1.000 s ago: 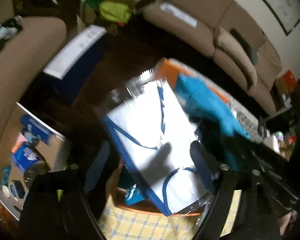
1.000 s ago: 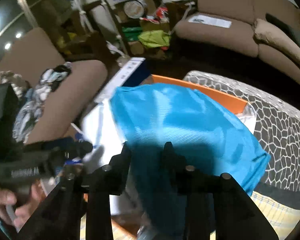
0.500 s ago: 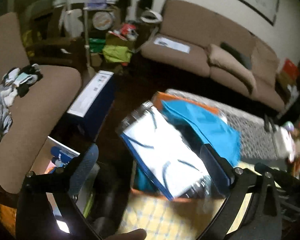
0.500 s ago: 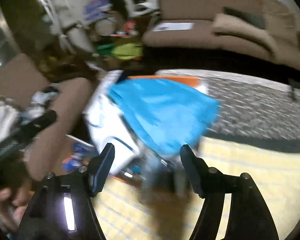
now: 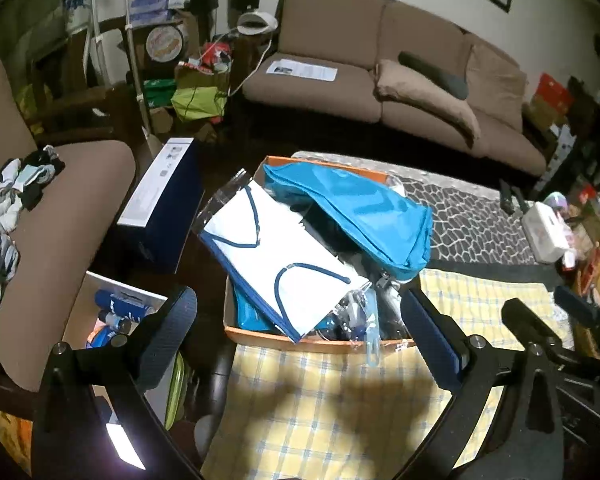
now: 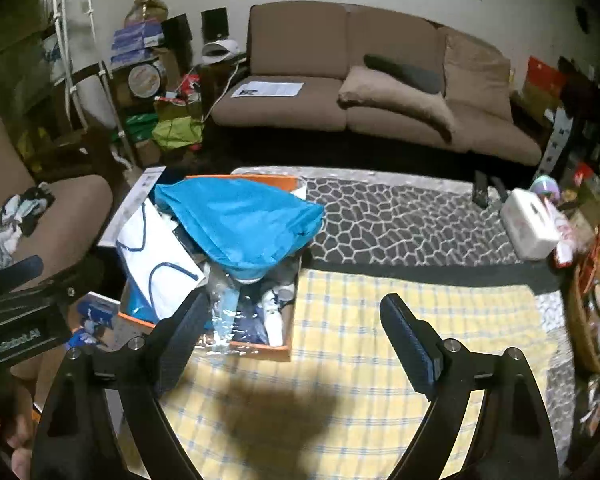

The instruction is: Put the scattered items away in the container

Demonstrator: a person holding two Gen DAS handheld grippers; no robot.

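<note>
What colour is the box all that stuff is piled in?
Orange: the box's rim shows best in the right wrist view.

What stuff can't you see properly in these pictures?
- Bottom of the orange box: both views, covered by the blue bag and the white packaged garment.
- Small items at the box's front: right wrist view, tangled in shiny plastic, too unclear to name.
- Paper on the sofa: both views, print too small.
- Cluttered things at the right edge: cut off and blurred.

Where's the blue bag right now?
In both views the blue bag lies atop the orange box, beside the white packet, at the table's left end.
</note>
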